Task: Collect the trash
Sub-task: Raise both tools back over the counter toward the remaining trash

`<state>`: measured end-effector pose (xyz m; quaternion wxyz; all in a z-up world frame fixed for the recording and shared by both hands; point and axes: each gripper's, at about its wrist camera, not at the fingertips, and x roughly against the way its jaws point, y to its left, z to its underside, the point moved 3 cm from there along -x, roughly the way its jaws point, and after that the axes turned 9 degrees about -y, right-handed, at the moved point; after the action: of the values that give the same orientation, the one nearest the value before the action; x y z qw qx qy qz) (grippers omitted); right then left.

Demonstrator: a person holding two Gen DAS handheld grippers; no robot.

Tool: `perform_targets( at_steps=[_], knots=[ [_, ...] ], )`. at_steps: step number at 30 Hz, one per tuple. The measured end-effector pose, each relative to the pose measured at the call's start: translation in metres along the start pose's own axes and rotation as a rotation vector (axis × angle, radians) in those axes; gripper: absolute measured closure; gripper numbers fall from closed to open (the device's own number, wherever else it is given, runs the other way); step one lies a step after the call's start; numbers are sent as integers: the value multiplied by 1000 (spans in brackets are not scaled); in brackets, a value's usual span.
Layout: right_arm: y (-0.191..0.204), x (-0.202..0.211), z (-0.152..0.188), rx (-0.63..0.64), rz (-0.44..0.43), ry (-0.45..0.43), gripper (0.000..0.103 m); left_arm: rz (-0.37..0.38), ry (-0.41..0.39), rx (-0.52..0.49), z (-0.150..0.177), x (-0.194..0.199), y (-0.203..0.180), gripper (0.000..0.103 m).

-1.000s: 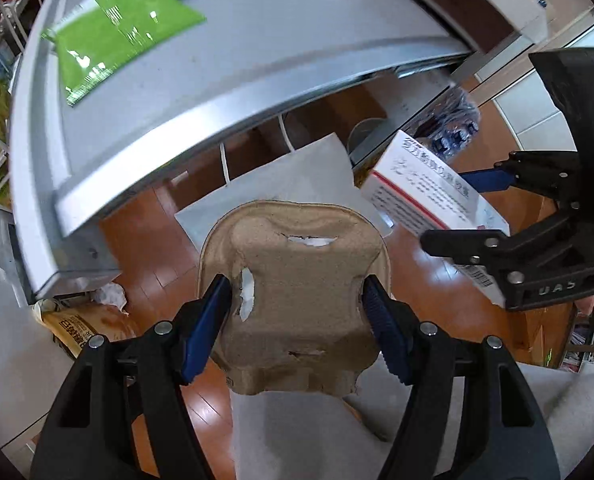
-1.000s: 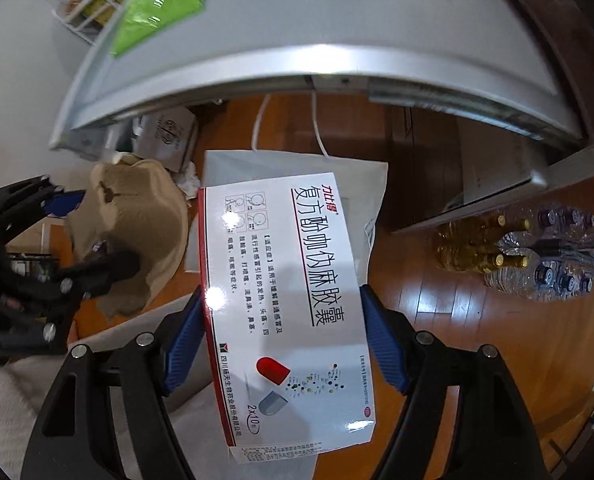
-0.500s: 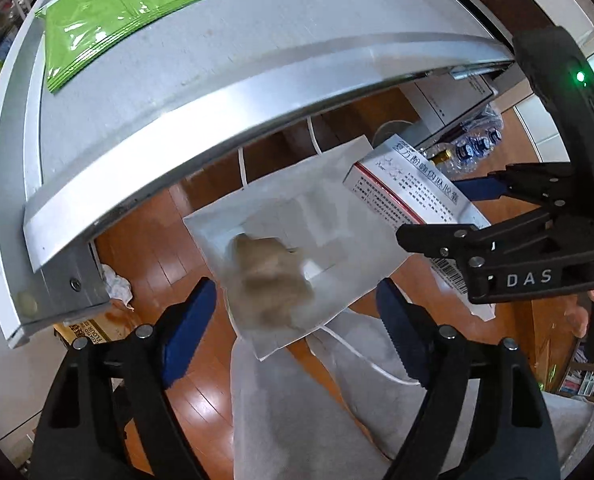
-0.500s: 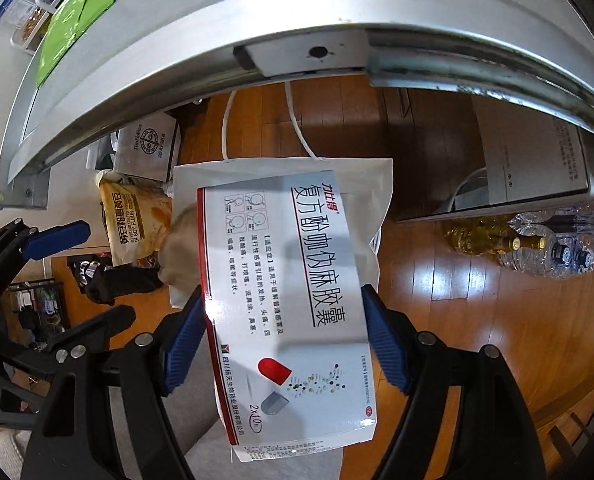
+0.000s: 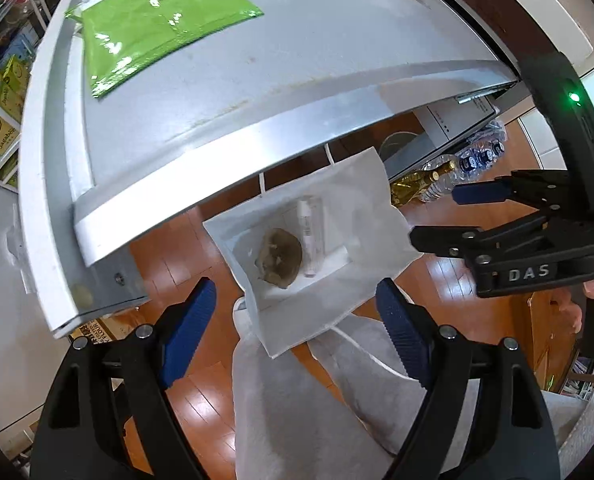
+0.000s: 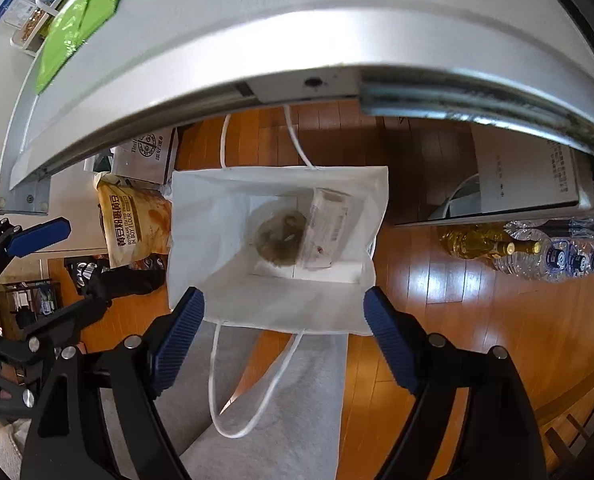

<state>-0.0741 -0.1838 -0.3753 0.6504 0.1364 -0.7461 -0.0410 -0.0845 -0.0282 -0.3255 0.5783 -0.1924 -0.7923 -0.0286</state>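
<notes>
Both grippers poised above white paper bag (image 6: 273, 292) on floor under desk (image 5: 305, 72) edge, mouth up to catch drops. Left gripper (image 5: 297, 328) spread, empty. Right gripper (image 6: 283, 332) jaws opening, nothing between. Inside bag: brown crumpled tray (image 6: 281, 236) and medicine box (image 6: 325, 228), side by side at bottom. Green pouch (image 5: 153, 32) on desk, likely next pick.

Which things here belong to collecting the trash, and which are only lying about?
Part of the job:
- white paper bag
- brown cardboard piece inside it
- medicine box inside it
- green wrapper on the table

Lying about:
- flour bag
- bottles on the floor
</notes>
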Motion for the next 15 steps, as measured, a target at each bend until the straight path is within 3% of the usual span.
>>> perform_targets(
  at_steps=[9,15],
  knots=[
    [11,63,14,91,-1,-80,22,0,-51,4,-3,31,9,20],
    [25,120,5,124,38,-191,20,-9,-126,-22,-14,70,8,20]
  ],
)
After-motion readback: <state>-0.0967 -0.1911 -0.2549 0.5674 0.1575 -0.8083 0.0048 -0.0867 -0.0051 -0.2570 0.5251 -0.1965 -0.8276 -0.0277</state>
